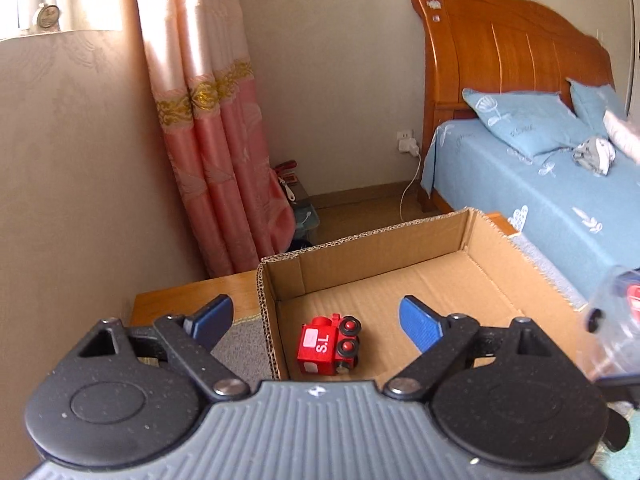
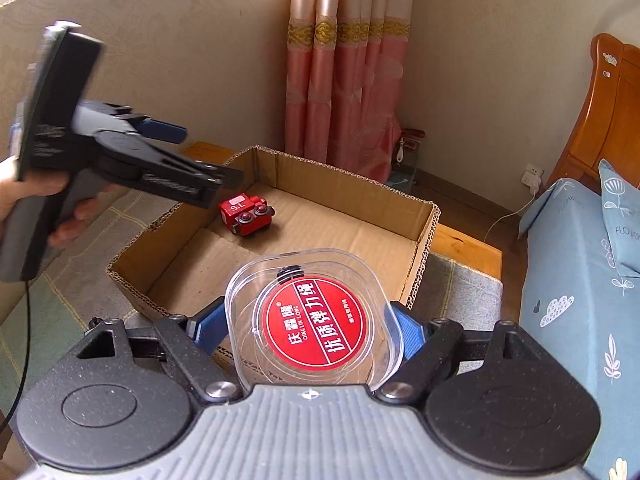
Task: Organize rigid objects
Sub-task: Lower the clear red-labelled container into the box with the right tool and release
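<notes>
The box (image 2: 424, 216) is showing raw brown corrugated cardboard, matt, with fluted cut edges. The toy train (image 1: 329, 345) is presenting glossy red paint over black wheels. The clear case (image 2: 312, 312) is reading as smooth, shiny transparent plastic with a red printed label. The right gripper (image 2: 308, 328) is displaying speckled matt black plastic, blue ribbed pads (image 2: 208, 328) and bright metal rivets. The headboard (image 1: 512, 52) is gleaming as varnished wood.

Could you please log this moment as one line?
left gripper open, empty | right gripper holds clear case | toy train in box
</notes>
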Motion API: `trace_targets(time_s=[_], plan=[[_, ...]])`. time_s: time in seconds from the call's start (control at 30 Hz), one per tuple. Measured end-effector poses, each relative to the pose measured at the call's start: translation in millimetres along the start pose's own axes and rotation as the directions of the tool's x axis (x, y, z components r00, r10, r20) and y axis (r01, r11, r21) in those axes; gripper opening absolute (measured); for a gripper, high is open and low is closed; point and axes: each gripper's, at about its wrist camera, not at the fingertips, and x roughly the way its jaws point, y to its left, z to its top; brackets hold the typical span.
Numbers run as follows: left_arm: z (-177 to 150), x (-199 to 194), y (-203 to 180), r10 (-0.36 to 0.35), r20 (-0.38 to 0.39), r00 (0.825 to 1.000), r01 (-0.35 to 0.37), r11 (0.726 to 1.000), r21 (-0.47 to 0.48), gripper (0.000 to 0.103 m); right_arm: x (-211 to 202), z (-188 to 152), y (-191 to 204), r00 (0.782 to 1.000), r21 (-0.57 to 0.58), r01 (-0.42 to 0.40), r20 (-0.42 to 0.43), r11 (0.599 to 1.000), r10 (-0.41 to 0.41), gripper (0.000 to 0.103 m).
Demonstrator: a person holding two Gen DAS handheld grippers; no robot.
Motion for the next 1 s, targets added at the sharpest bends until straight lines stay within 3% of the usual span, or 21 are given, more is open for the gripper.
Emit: trace_targets(time_s=[0.23,0.57,0.63,1.0], plan=[[-15.9,-49.4,1.2,-0.008,0.035,0.999,0.007,1.0,0.007,0.102,11.5,19.5,-4.8,1.0,0.002,0.0,-0.006,1.0,0.0,0.086],[-63.5,-92.7,-4.6,0.001,0.012,1.0,-0.002,1.0,0.014,0.102,42.8,59.9,-13.4,0.995,0.01,0.093,0.021,0.996,-0.093,0.09],[-73.1,-95.4,-4.7,-0.001,0.005,1.0,0.001,1.0,-0.001,0.102,49.0,60.8,-14.0,0.993,0.014,0.119,0.013,0.993,-0.119,0.103],[-100.4,-108.4,-10.7,-0.015,-0.034,0.999,0.015,1.0,-0.011,0.102,13.8,37.6,-5.6,0.996,0.034,0.085,0.032,0.996,-0.086,0.103]])
